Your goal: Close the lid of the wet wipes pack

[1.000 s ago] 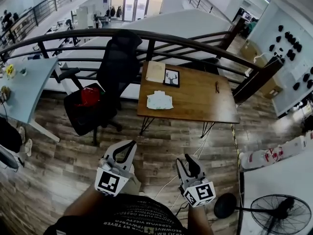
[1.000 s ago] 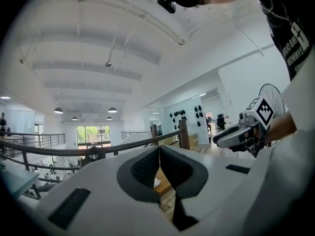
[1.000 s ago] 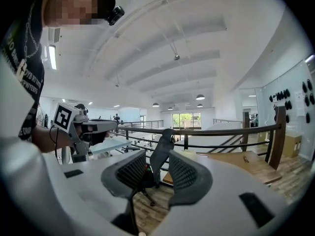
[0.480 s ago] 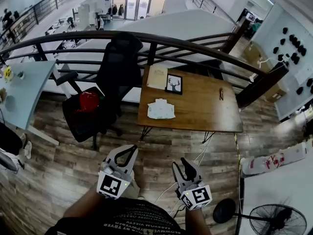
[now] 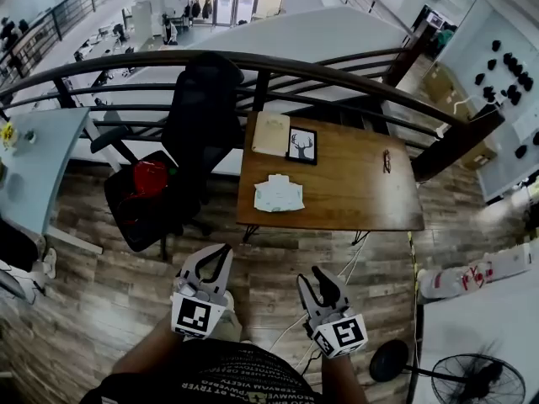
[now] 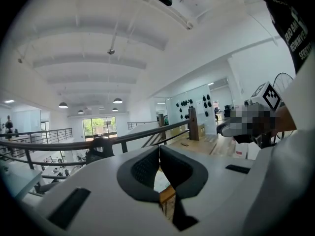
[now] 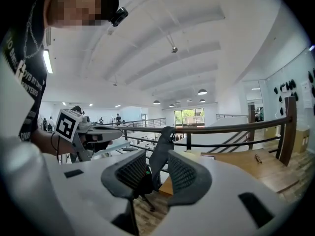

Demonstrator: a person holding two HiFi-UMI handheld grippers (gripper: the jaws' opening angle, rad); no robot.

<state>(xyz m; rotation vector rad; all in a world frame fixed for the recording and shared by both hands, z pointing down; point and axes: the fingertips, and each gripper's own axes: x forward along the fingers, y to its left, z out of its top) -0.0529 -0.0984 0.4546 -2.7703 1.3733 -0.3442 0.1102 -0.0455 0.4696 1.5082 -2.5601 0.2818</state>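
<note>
The wet wipes pack [image 5: 278,194], white and flat, lies near the front left edge of the wooden table [image 5: 354,192] in the head view; whether its lid is up I cannot make out at this distance. Both grippers hang over the wooden floor well short of the table. My left gripper [image 5: 224,249] has its tips touching with nothing between them, and its view shows the same [image 6: 159,149]. My right gripper [image 5: 318,276] stands to its right with a gap between the jaws [image 7: 156,157], empty; the black chair shows through the gap.
A black office chair [image 5: 198,116] with a red thing [image 5: 152,176] on its seat stands left of the table. A notebook [image 5: 271,133], a framed deer picture [image 5: 301,145] and a small dark item [image 5: 386,160] lie on the table. A railing [image 5: 253,62] runs behind; a fan [image 5: 473,382] stands lower right.
The table and chair have drawn a little nearer and lower in the head view. Both grippers travelled forward with me. Neither pair of jaws changed.
</note>
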